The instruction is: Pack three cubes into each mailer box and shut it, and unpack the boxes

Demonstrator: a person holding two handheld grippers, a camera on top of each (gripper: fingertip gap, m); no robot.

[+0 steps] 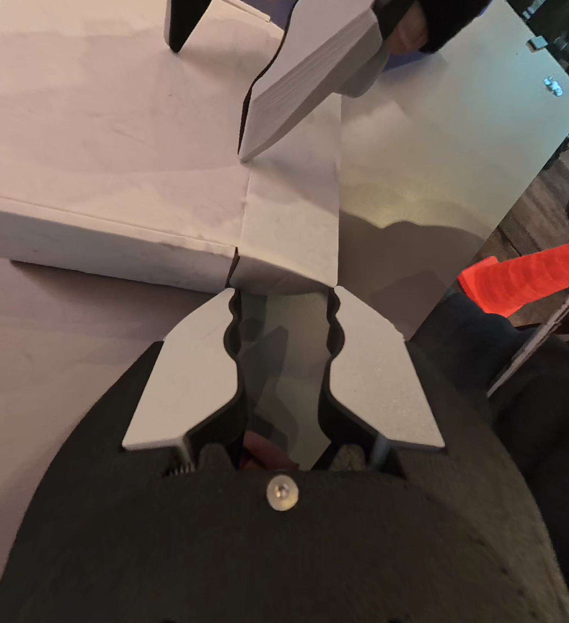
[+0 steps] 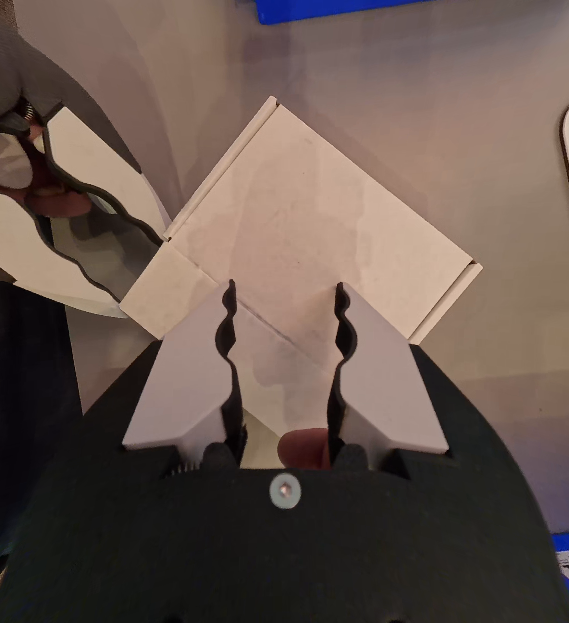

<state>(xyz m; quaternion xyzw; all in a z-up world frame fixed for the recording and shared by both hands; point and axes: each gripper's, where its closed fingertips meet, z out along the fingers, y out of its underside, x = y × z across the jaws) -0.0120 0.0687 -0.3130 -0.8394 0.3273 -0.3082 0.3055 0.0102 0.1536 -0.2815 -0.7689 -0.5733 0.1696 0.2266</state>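
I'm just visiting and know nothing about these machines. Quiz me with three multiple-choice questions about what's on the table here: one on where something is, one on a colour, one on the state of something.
1. Where is the left gripper relative to the mailer box?
A. At the side flap
B. Inside the box
C. Far across the table

2. What colour is the mailer box?
A. Brown
B. White
C. Green

3. What state is the box lid in?
A. Torn off
B. Standing upright
C. Folded down flat over the box

Answers:
1 A, its open fingertips sit right at the flap sticking out from the box corner.
2 B, every visible panel is white.
3 C, the top lies flat, with the right gripper above it, jaws apart.
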